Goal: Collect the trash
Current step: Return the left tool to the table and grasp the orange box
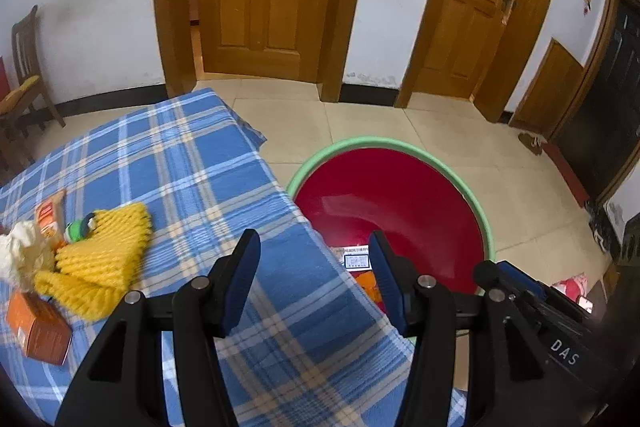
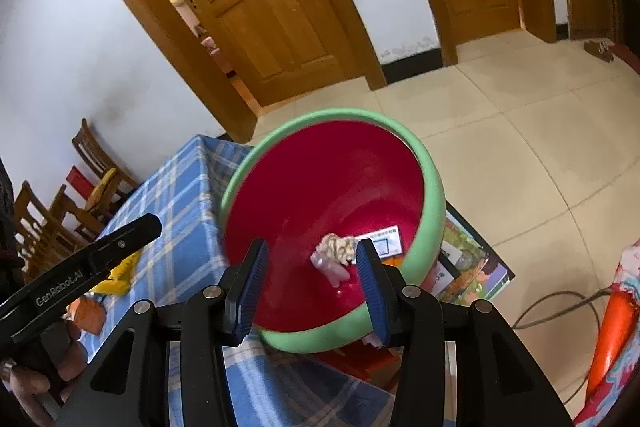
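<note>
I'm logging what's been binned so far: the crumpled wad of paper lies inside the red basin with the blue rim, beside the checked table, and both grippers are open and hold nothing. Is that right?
Not quite: the red basin's rim is green, not blue, as the right wrist view shows. The rest holds: the crumpled wad of paper lies inside it, the basin stands beside the checked table, and the left gripper and right gripper are open and hold nothing.
</note>
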{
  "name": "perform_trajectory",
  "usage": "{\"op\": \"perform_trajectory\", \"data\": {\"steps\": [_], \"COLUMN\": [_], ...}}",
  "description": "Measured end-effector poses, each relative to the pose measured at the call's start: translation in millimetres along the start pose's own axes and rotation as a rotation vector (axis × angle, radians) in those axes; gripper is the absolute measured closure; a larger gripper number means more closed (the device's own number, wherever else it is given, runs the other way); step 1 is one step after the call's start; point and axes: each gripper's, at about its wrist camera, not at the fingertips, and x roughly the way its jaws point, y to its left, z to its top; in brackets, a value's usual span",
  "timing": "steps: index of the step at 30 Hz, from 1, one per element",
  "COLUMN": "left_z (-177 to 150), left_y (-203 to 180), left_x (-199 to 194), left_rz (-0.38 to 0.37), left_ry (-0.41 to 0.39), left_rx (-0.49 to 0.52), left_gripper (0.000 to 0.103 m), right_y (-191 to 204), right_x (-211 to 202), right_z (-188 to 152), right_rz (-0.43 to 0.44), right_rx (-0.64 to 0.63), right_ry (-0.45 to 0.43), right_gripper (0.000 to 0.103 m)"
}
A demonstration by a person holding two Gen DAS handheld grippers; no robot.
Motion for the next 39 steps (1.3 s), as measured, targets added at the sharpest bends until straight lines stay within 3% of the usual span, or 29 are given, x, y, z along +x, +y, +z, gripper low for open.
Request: {"op": "perform_trajectory", "data": {"steps": [9, 19, 23, 39], "left_z": [-7, -22, -30, -69], "left_y": [23, 58, 76, 152], "left_x": [-28, -67, -83, -130], "left_rz": [0.061, 0.178, 0.193, 0.385], "left_ry": [-0.029, -0.076, -0.080, -0.089], "left_rx": [-0.049, -0.118, -0.158, -0.316], "left_gripper": [0.046, 0.046, 0.046, 0.046], "right_y": [21, 41, 49, 78], "right_x": [-16, -36, -41, -48], "right_z": [-6, -14, -18, -35], "right_rz": [0.040, 0.059, 0.074, 0.118], "right_rx": [-0.035, -0.069, -0.081, -0.141], "right_ry": [-0.012, -0.039, -0.042, -0.030], "right_gripper": [0.054, 0.036, 0.035, 0.025]}}
